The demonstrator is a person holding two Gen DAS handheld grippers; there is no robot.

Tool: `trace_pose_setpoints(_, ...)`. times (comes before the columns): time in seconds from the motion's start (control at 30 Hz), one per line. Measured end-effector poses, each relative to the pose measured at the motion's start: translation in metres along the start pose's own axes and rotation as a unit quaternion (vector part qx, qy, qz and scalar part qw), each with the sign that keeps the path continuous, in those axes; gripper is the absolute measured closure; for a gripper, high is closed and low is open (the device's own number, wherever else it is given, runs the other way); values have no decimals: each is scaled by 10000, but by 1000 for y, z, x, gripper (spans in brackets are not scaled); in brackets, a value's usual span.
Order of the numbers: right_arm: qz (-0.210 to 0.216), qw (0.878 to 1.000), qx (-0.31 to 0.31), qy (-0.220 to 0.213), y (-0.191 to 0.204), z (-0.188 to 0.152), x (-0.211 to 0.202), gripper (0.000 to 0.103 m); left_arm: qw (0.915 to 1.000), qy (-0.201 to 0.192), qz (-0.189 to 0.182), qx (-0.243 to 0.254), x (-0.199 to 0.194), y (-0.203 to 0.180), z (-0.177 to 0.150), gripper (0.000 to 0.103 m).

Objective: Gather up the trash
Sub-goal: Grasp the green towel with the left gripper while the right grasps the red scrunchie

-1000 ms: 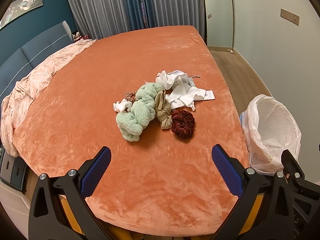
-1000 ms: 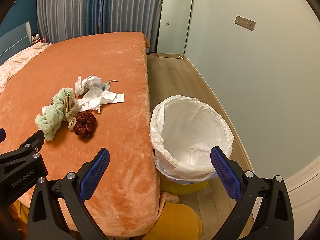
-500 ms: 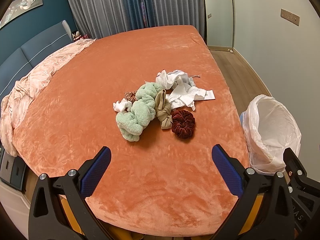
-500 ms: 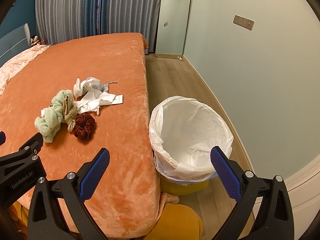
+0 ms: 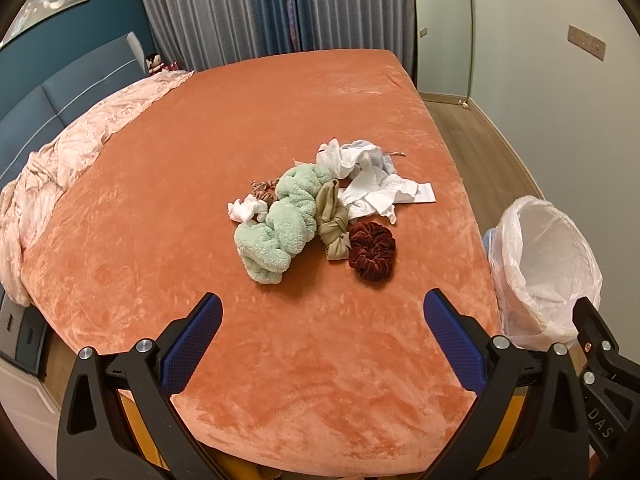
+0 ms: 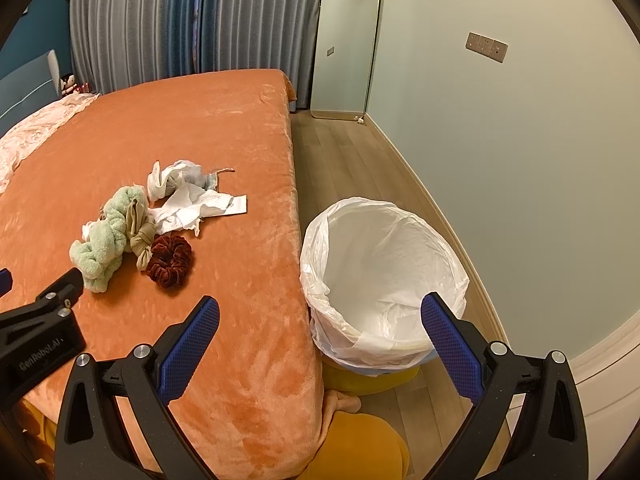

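A heap lies mid-bed: crumpled white tissues (image 5: 370,192) (image 6: 188,204), a small white wad (image 5: 246,210), a mint fluffy scrunchie (image 5: 280,224) (image 6: 102,240), a knotted tan scrunchie (image 5: 334,224) (image 6: 140,232), a dark red velvet scrunchie (image 5: 372,246) (image 6: 169,256) and a small brown hair tie (image 5: 264,189). A bin lined with a white bag (image 5: 548,268) (image 6: 384,280) stands on the floor by the bed's right edge. My left gripper (image 5: 322,338) is open and empty, short of the heap. My right gripper (image 6: 320,338) is open and empty, over the bed edge and bin.
The bed has an orange plush cover (image 5: 240,120) and a pink quilt (image 5: 60,160) at its left. Wooden floor (image 6: 360,168) runs between bed and wall. A mirror (image 6: 344,44) leans at the far wall beside grey curtains (image 5: 224,8). A yellow-clothed leg (image 6: 360,448) shows below.
Both grippers stay open. The right view has shifted slightly forward and left, so the heap and bin sit a little nearer. The left view is almost unchanged.
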State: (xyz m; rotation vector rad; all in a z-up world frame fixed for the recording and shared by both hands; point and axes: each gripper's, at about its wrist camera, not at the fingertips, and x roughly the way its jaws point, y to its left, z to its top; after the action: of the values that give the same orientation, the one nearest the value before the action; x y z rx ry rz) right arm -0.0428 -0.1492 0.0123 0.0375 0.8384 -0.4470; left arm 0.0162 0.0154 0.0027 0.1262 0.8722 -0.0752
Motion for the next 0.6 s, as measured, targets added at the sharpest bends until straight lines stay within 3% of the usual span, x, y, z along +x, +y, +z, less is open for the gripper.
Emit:
trace_pose_setpoints(0.17, -6, 9999, 1, -101, 9, 5, 5, 7, 9997, 11, -171, -145, 14, 21, 8, 7)
trace_pose_setpoints(0.4, 77, 9997, -107, -207, 35, 15, 21, 7, 9997, -125, -130, -162, 43, 52, 16, 7)
trace_pose_setpoints(0.6, 223, 9996, -169, -84, 65, 20, 49, 7, 9990, 50, -248, -365, 79, 79, 21, 7)
